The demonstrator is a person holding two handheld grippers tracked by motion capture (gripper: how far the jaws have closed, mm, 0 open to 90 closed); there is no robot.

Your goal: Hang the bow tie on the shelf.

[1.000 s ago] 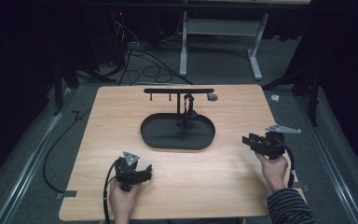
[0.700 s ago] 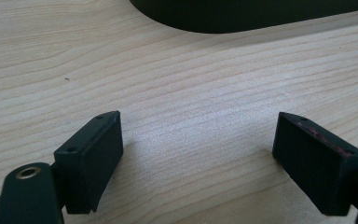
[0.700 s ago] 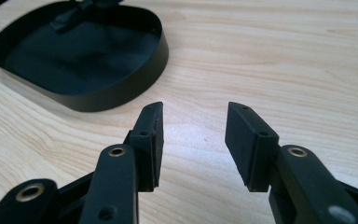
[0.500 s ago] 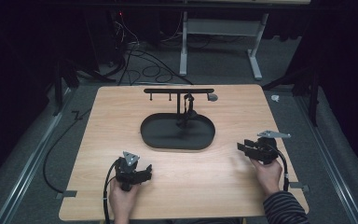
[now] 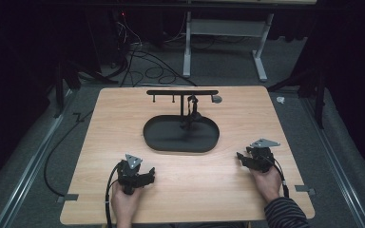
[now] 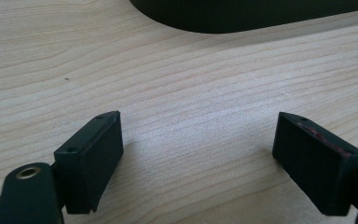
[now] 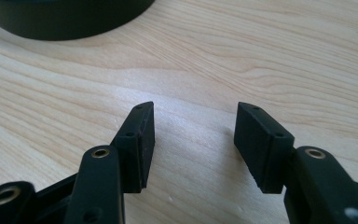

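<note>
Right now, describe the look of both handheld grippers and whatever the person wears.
Both grippers are black. The left gripper and right gripper each carry a grey three-cornered plate and trail a black cable. Their jaws are blocky black pads with small screw holes; brass-coloured rivets sit behind them. A dark striped sleeve covers the right forearm.

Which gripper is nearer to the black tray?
Right, though only slightly. The right gripper sits just off the black tray at its near right end; the left gripper lies farther back, toward the person, below the tray's left half.
</note>
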